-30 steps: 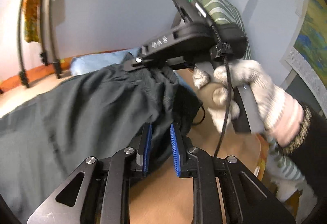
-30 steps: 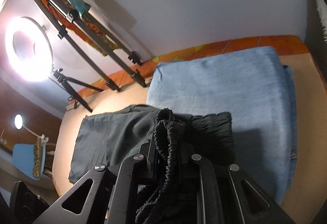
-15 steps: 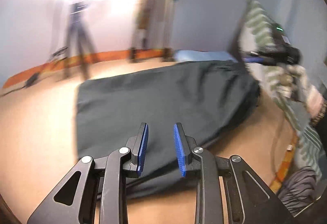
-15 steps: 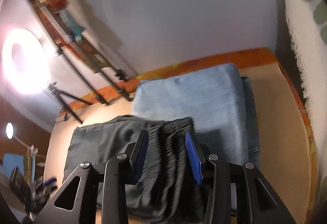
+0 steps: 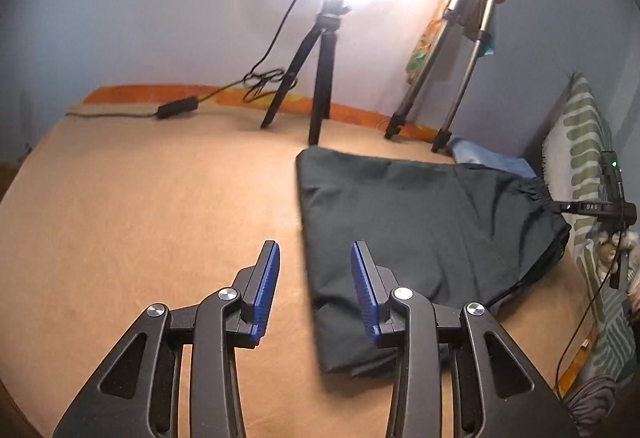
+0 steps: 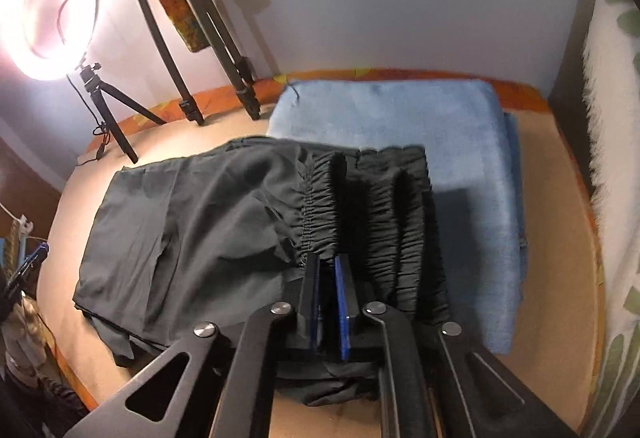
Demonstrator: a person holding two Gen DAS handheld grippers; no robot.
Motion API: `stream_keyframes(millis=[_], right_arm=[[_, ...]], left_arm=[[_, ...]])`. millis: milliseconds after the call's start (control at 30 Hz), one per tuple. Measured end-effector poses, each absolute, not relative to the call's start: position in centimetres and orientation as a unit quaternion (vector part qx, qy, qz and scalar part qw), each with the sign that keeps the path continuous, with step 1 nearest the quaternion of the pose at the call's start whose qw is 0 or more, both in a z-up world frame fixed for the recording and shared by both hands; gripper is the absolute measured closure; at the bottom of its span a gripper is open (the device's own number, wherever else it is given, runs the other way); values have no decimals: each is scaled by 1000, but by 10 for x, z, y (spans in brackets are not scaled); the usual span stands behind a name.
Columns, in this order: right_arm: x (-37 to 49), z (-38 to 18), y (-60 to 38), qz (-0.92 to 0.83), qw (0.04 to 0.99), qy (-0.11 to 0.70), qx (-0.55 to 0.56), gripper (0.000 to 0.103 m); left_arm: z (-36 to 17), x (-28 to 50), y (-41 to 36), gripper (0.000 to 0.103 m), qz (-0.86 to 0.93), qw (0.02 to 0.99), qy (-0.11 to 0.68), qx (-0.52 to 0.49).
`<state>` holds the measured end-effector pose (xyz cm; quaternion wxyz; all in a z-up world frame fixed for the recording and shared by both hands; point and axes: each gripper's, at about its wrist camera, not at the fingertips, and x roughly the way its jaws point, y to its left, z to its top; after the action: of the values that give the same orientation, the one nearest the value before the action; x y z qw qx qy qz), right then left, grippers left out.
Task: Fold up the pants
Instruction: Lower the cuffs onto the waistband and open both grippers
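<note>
While the right hand-held gripper (image 6: 329, 292) is clenched on the gathered elastic waistband (image 6: 360, 198) at the lower centre of its frame, apparently to anchor that end, the dark grey cotton pants (image 5: 416, 238) lie partly folded on the tan worktop (image 5: 140, 218), right of centre in the left view, their waist end overlapping a folded light-blue towel (image 6: 460, 158). The left hand-held gripper (image 5: 315, 292) hovers over the hem edge, jaws opening with nothing gripped, likely readying to take it.

Dim room lit by one glaring white round ring light (image 6: 48, 6); its glare bleaches the wall. Fisheye edges curve, dark corners, slight motion blur.
</note>
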<state>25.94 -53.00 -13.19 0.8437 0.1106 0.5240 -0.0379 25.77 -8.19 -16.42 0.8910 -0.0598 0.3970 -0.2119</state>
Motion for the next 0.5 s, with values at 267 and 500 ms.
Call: stream_keyframes(millis=[267, 500], right_arm=[[258, -114, -524, -88, 848, 520, 44, 53], [285, -76, -460, -5, 878, 478, 28, 54]], left_arm=[[-205, 258, -83, 68, -247, 838, 475, -106], [-218, 252, -92, 68, -253, 828, 491, -100]])
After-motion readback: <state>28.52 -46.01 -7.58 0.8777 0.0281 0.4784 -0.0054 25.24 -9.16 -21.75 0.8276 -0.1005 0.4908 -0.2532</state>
